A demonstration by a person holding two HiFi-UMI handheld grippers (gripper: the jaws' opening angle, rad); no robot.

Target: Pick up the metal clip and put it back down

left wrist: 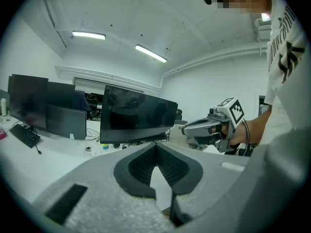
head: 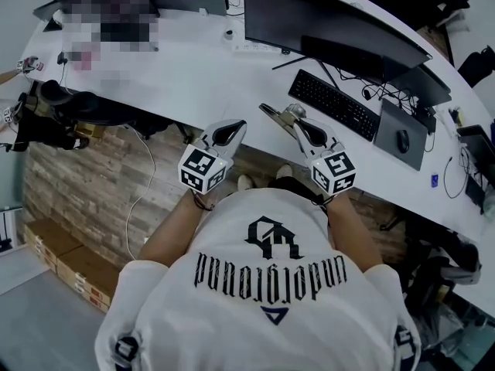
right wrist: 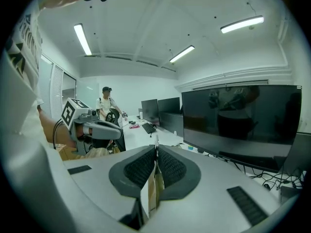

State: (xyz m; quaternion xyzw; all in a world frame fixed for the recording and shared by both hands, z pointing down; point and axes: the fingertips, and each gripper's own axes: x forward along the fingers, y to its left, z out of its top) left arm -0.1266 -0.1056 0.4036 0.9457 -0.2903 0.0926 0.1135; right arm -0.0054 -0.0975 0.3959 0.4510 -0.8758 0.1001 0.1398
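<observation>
The metal clip [head: 272, 115] is a thin silvery piece that juts left from the tips of my right gripper [head: 294, 120], held in the air just over the near edge of the white desk [head: 193, 79]. The right gripper view shows the jaws closed on the clip's flat strip [right wrist: 155, 178]. My left gripper [head: 234, 127] hovers beside it over the same desk edge, shut with nothing between its pads. In the left gripper view the jaws [left wrist: 156, 147] meet, and the right gripper [left wrist: 204, 129] carries the clip [left wrist: 175, 132] just beyond them.
A black keyboard [head: 334, 103] lies on the desk right of the grippers, with a mouse [head: 402, 140] on a dark pad and a wide monitor [head: 332, 29] behind. Cardboard boxes [head: 62, 257] sit on the floor at left. A person [right wrist: 108, 106] stands far off.
</observation>
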